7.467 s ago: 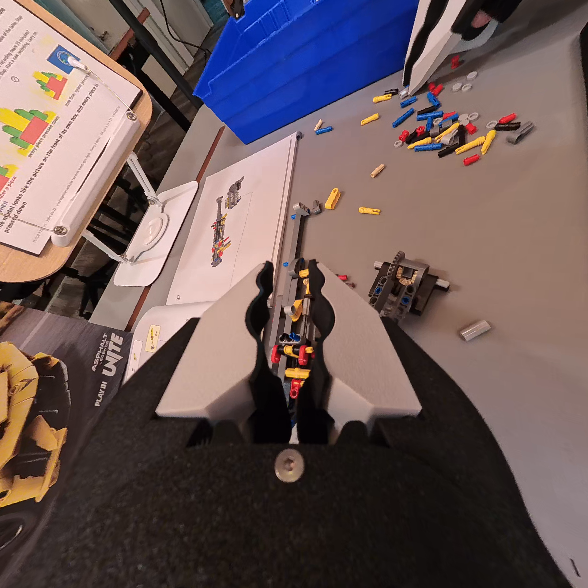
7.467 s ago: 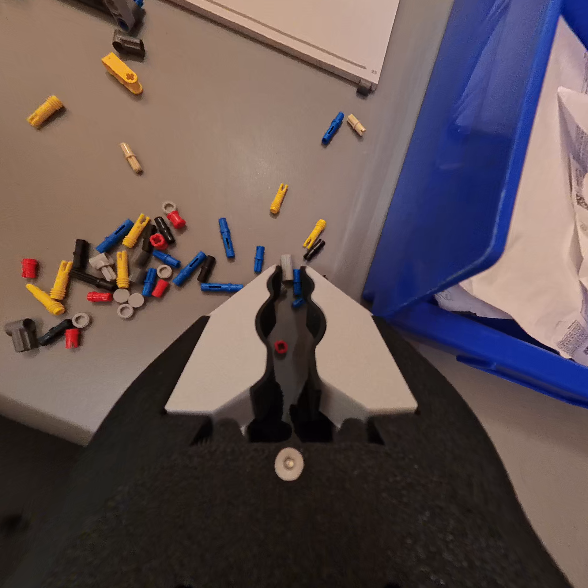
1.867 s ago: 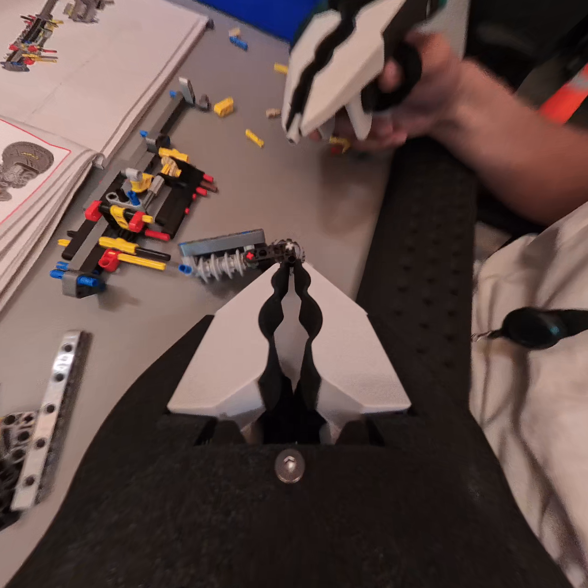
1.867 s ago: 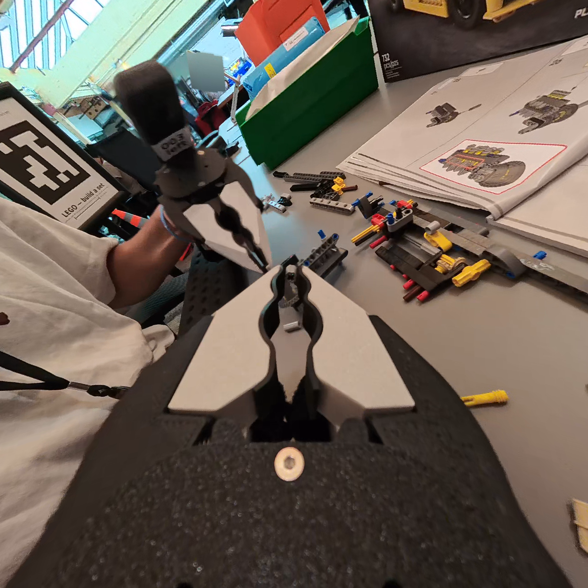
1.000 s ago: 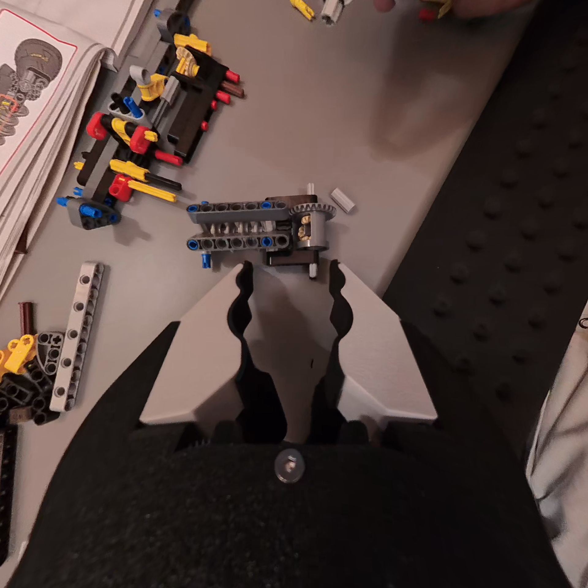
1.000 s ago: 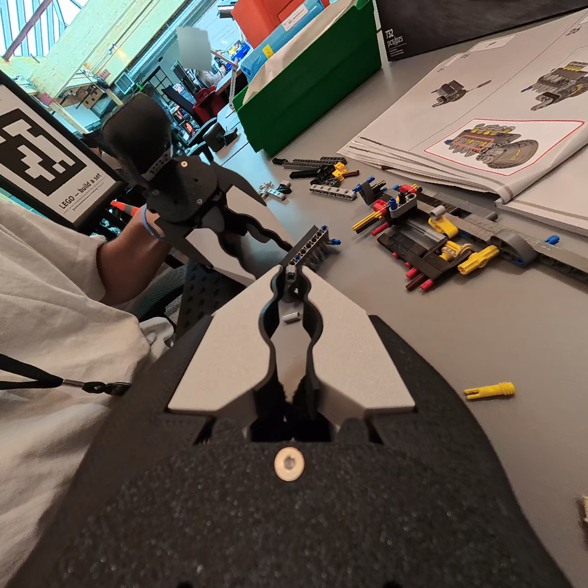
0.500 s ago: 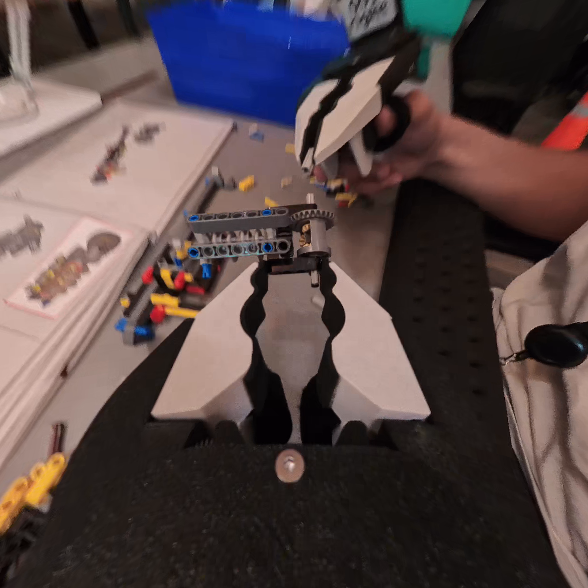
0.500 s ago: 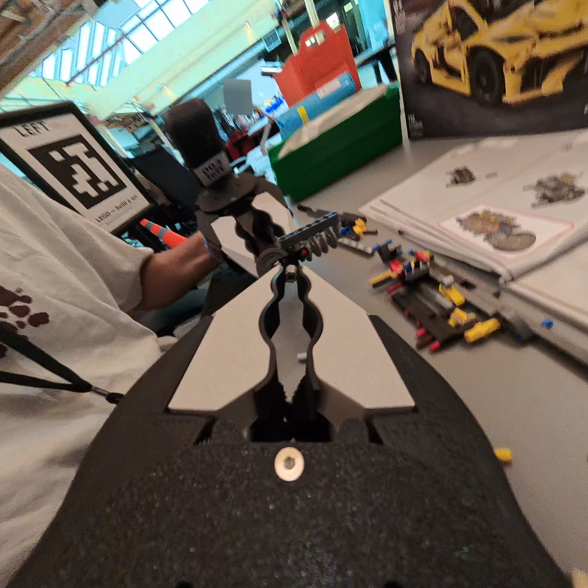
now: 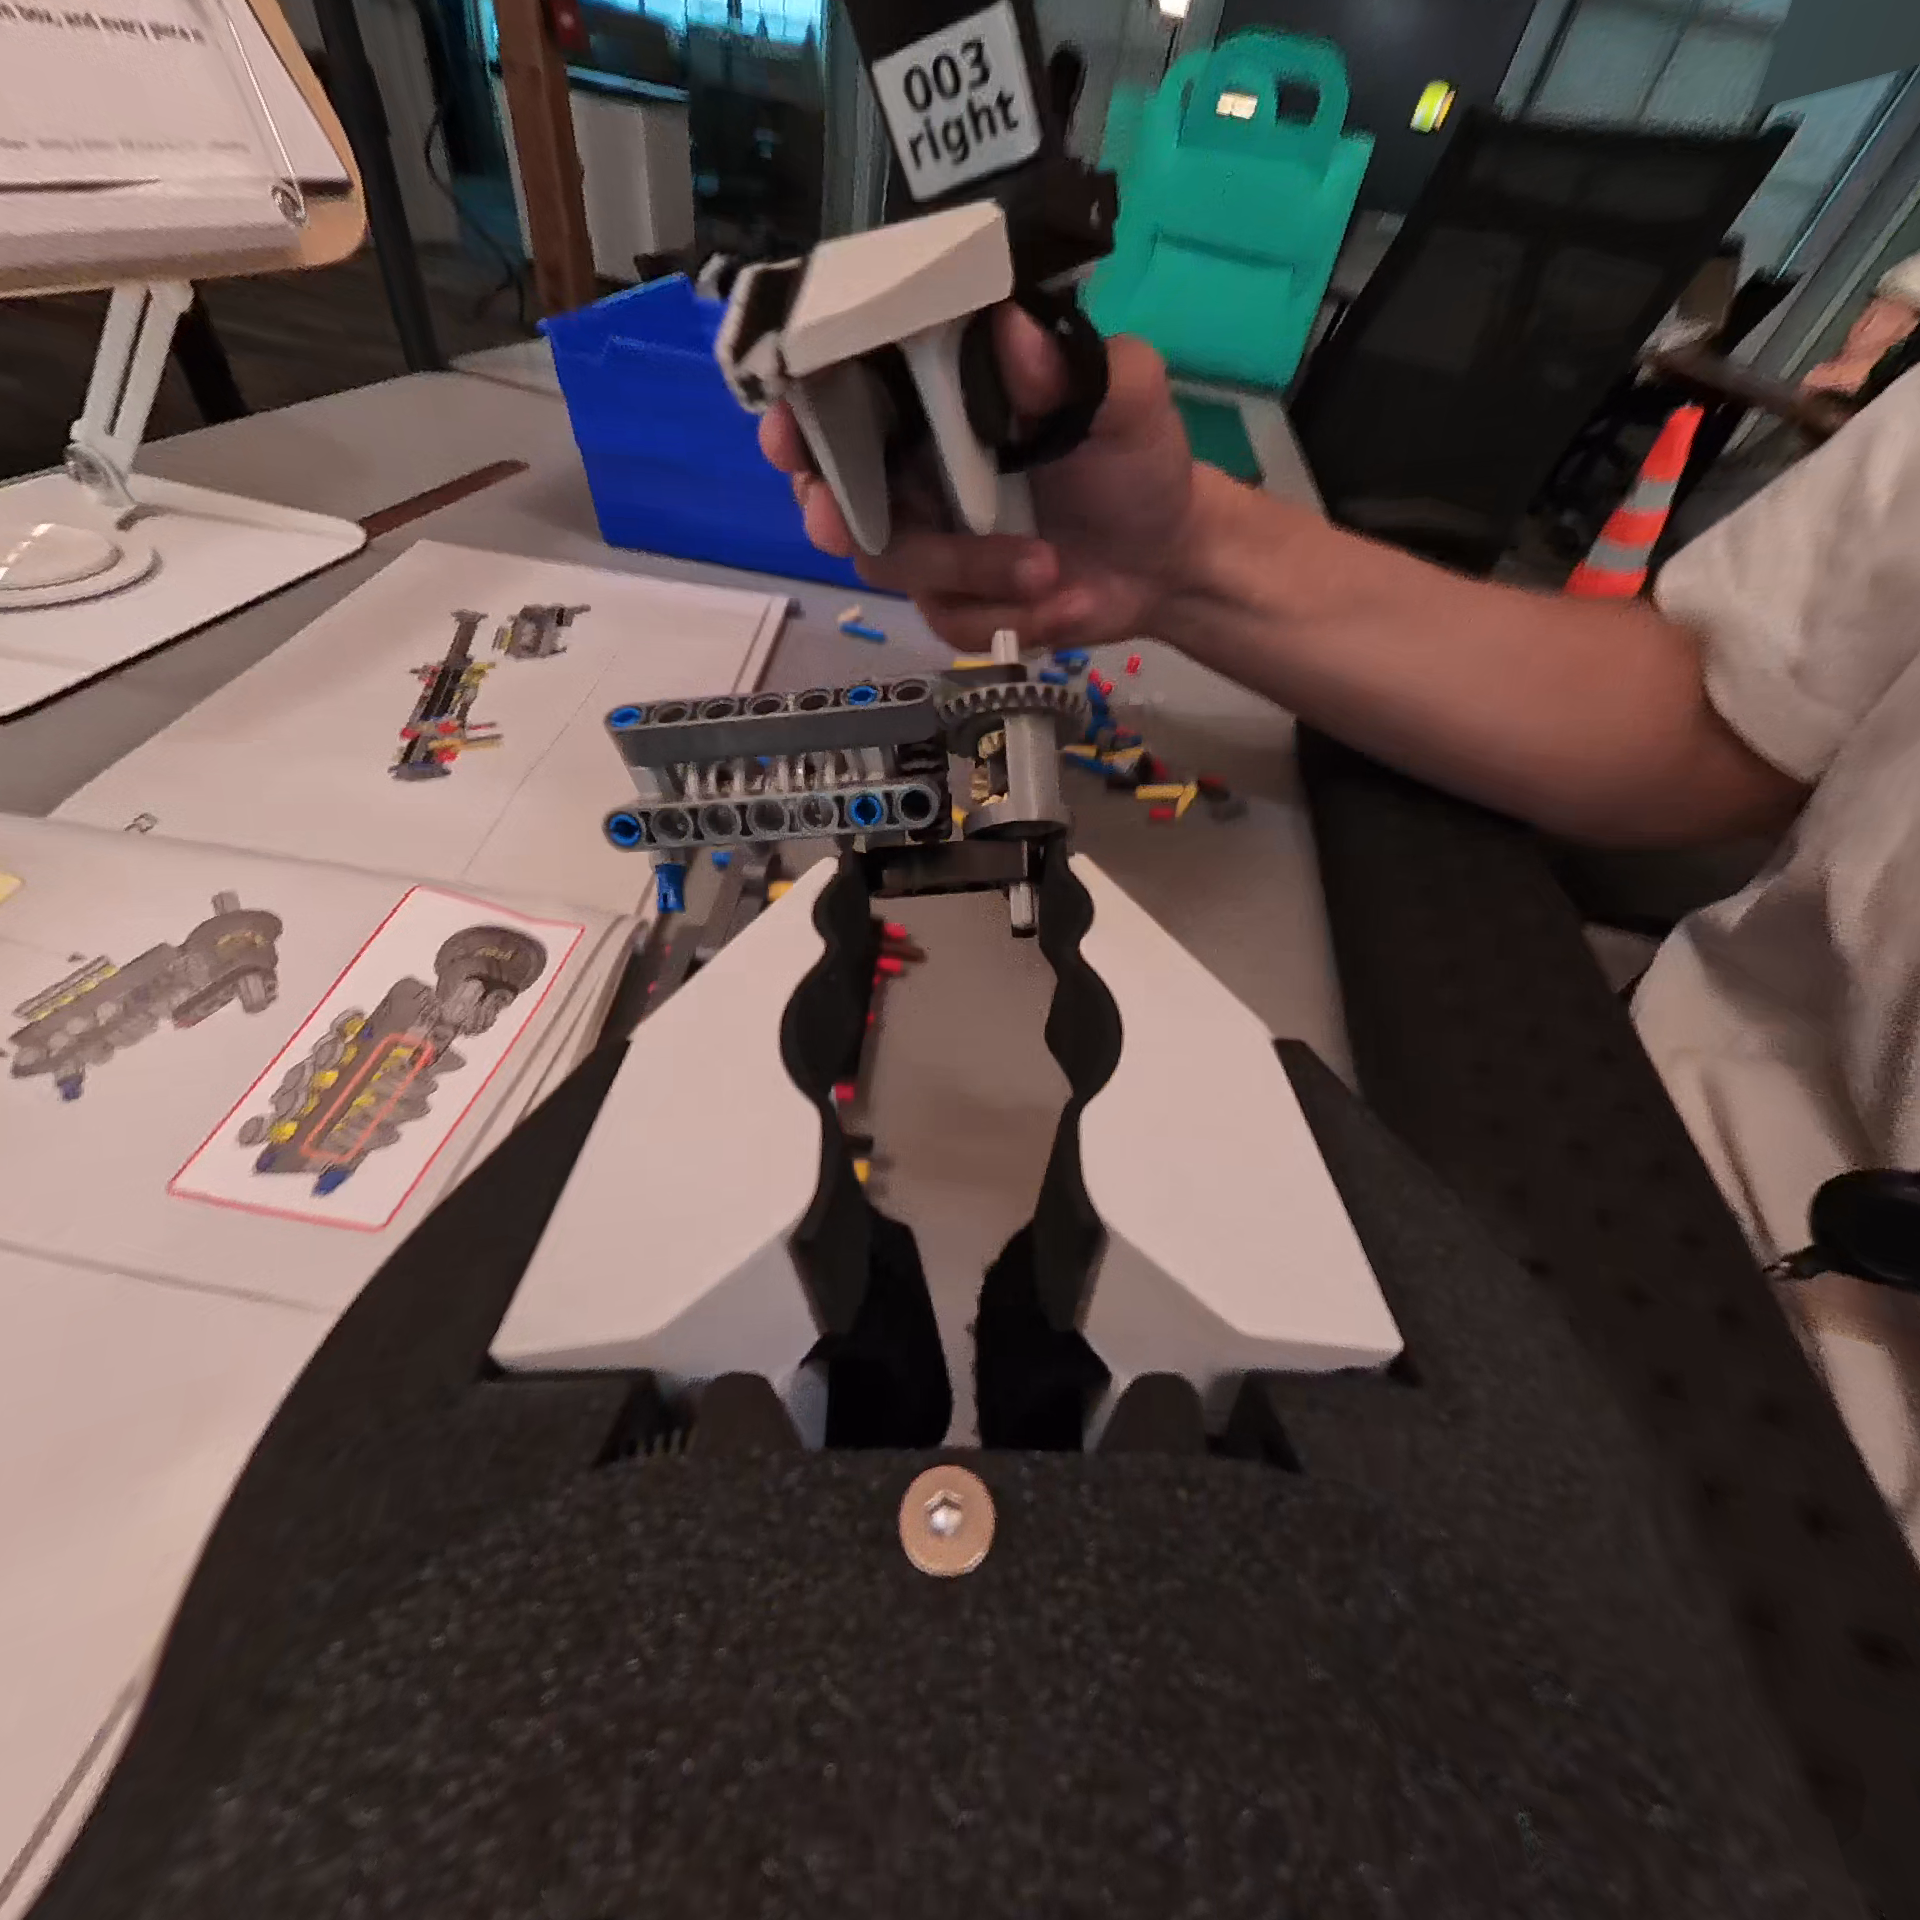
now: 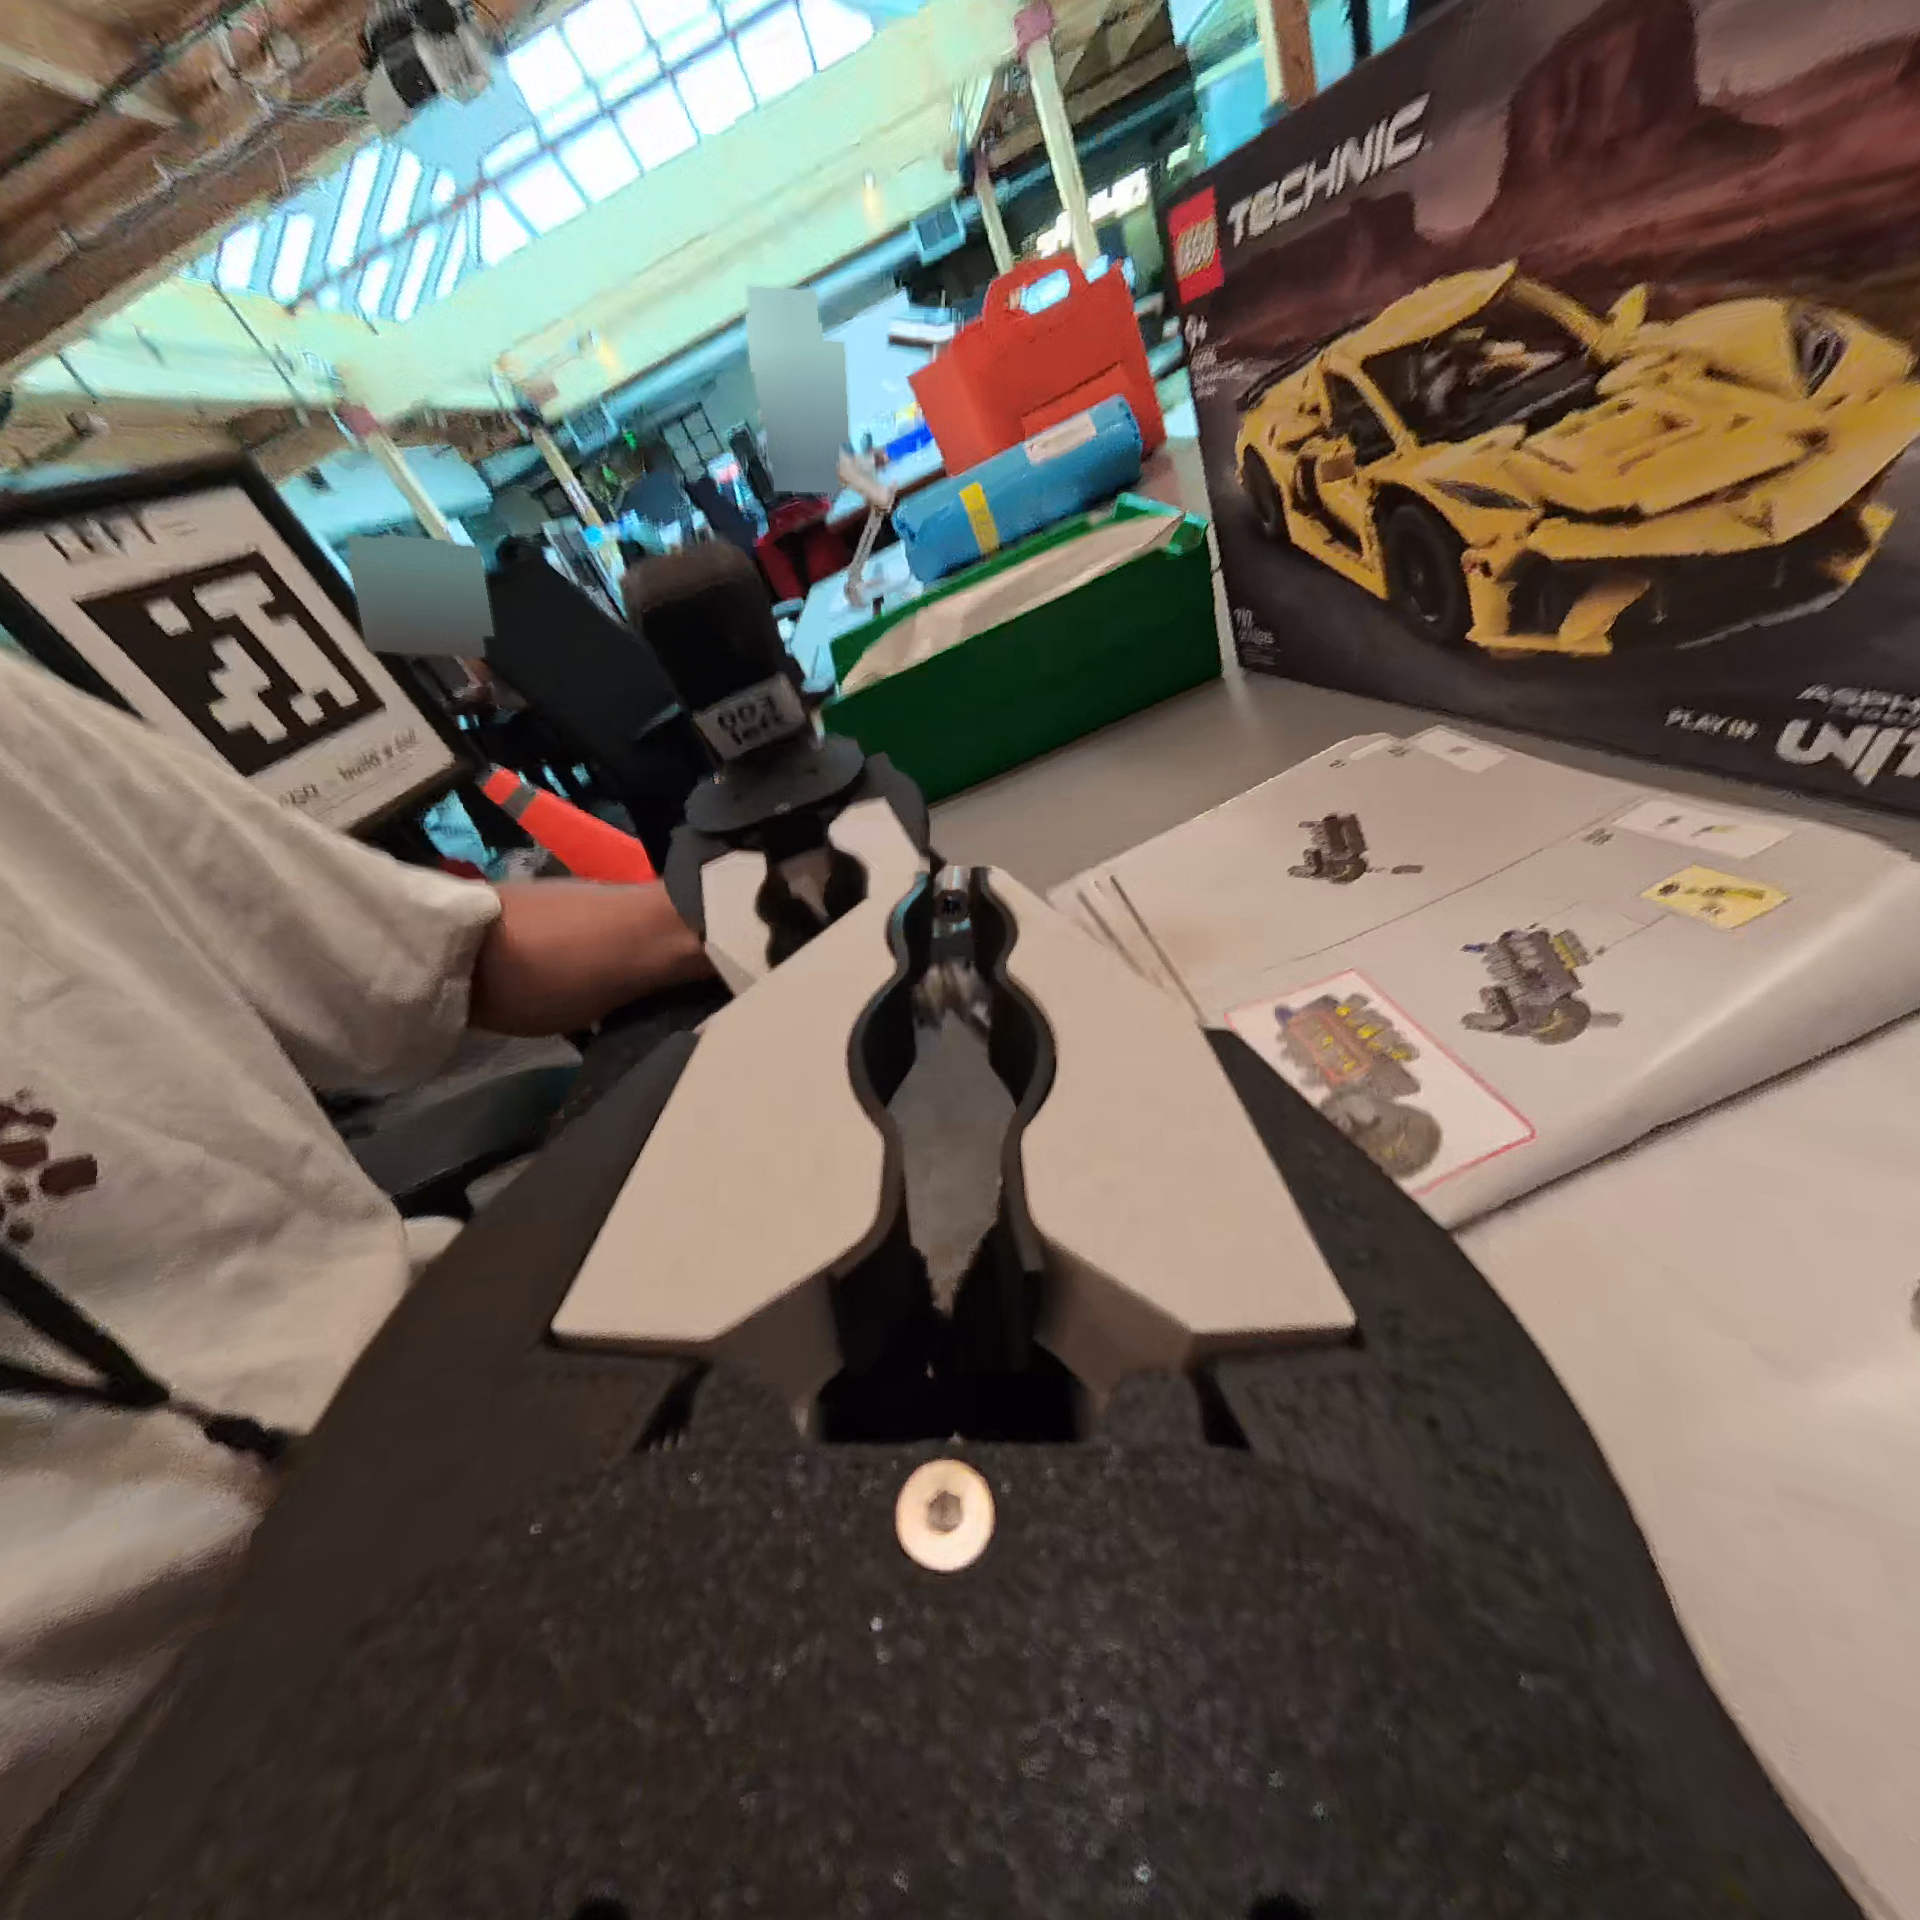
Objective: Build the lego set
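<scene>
Grey gear assembly [image 9: 831, 764] gripped in left claw [image 9: 951, 883].

blue bin [image 9: 665, 416] upper centre, left wrist view | teal chair [image 9: 1226, 249] top right | green bin [image 10: 1039, 655] centre, right wrist view | orange case [image 10: 1039, 364] above it

left claw [image 9: 948, 894] clamped on grey gear assembly [image 9: 831, 764], aloft above open instruction booklet [image 9: 312, 935]
</scene>
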`<state>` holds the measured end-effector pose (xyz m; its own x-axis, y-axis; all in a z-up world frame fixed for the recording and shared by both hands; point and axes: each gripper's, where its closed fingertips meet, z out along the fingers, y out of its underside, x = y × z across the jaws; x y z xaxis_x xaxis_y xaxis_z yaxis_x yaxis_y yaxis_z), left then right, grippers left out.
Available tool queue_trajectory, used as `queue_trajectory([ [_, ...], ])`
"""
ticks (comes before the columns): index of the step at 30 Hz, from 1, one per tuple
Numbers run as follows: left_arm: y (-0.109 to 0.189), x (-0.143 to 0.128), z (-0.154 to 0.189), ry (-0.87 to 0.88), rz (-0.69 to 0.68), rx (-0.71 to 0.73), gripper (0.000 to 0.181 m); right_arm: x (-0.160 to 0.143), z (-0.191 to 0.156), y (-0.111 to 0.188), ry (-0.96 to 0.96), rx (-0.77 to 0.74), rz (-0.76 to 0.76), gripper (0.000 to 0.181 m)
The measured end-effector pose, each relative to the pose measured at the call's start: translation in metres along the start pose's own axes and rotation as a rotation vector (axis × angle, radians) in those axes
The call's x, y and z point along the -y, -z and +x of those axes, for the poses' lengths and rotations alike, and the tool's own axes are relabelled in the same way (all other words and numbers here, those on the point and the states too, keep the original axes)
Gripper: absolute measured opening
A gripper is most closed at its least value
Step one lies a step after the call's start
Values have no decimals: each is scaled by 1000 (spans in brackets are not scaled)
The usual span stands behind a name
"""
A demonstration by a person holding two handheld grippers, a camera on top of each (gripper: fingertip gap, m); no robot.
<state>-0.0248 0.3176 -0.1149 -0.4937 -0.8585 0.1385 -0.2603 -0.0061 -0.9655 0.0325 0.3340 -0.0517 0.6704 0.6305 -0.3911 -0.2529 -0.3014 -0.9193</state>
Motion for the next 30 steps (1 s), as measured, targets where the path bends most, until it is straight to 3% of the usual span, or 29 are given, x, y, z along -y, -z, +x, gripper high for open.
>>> queue_trajectory([
  [3, 6, -4, -8, 18, -9, 20, 31, -14, 10, 2, 78, -79, -47, 6],
  [8, 10, -6, -18, 26, -9, 36, 31, -20, 5, 0, 14, 9, -52, 6],
  [18, 7, -13, -16, 58, -32, -19, 32, -42, -10, -4, 171, 57, -183, 6],
  [23, 10, 2, -3, 120, 34, -114, 32, -39, -12, -5, 69, 125, -133, 6],
  [30, 13, 4, -4, 154, 47, -119, 32, -29, -23, -5, -82, 266, -55, 6],
])
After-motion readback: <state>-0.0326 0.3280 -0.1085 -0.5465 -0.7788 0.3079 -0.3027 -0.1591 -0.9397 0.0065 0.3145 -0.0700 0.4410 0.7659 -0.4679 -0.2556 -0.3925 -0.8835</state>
